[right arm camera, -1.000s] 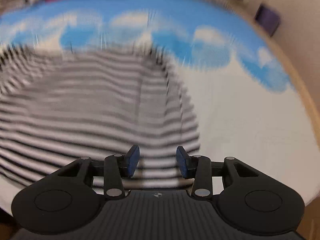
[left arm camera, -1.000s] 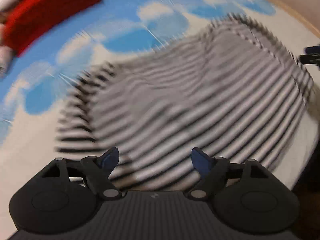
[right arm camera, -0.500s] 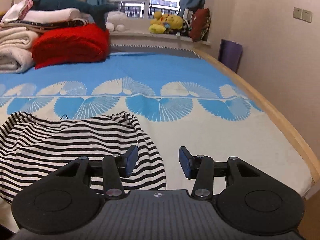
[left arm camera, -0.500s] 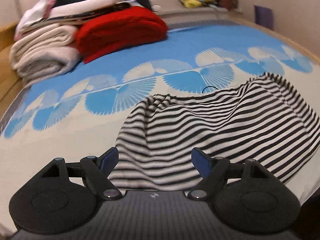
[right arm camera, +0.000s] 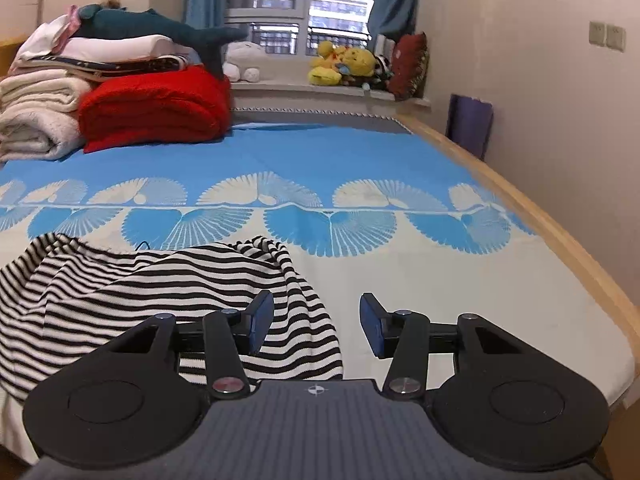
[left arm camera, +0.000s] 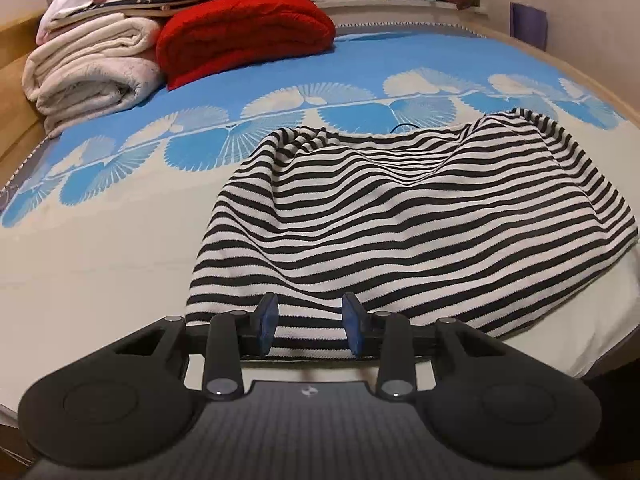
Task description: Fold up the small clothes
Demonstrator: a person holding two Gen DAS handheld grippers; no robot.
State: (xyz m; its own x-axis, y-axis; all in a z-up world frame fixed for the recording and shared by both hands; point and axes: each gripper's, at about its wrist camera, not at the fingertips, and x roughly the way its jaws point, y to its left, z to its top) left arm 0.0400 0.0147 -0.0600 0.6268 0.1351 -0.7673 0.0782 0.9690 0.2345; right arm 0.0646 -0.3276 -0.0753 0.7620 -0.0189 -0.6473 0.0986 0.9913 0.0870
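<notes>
You are holding your left gripper [left arm camera: 309, 325] with its jaws apart, just over the near hem of the striped garment [left arm camera: 400, 216], which is lying rumpled on the bed [left arm camera: 100, 248] ahead of you. Your right gripper [right arm camera: 317, 329] is hovering with jaws apart too, the garment's right edge [right arm camera: 304, 320] passing under its left finger. Be aiming both low at the hem corners, pinching one layer evenly before lifting.

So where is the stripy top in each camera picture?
Left wrist view: the stripy top fills the middle and right, spread on the bed just beyond the left gripper.
Right wrist view: it lies at lower left, partly behind the right gripper.
Shared landmark: the folded red blanket at the far end.
</notes>
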